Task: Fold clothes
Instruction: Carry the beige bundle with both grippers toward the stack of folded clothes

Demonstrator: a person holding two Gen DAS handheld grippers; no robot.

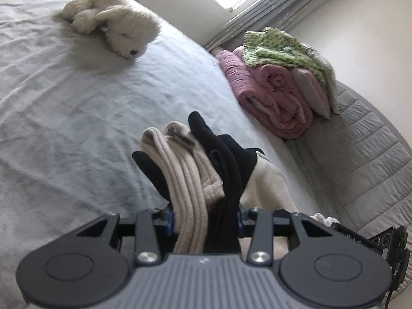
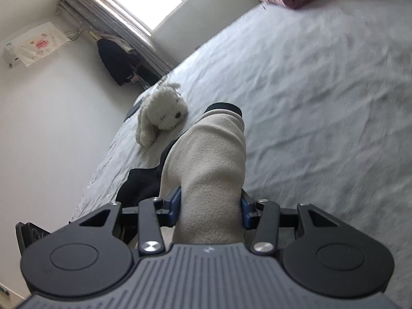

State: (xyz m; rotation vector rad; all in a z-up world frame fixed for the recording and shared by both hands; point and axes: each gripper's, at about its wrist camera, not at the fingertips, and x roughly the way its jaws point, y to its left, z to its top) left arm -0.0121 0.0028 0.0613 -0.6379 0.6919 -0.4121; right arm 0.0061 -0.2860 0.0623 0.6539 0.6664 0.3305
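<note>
Mid-fold, garment lifted off bed. Left gripper clamped partway on bunched ribbed beige-and-black edge of fleece garment, fabric filling gap between jaws. Right gripper likewise closed on thick wad of same beige fleece garment, black trim at far end. Garment hangs above pale grey bed sheet, near edge. White plush dog further up bed, well apart. Judgement: next, spread both held ends apart, lay flat on sheet, avoid plush.

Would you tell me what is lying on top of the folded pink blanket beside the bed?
A crumpled green patterned cloth rests on the pink blanket. Whatever is under the blanket is covered.
</note>
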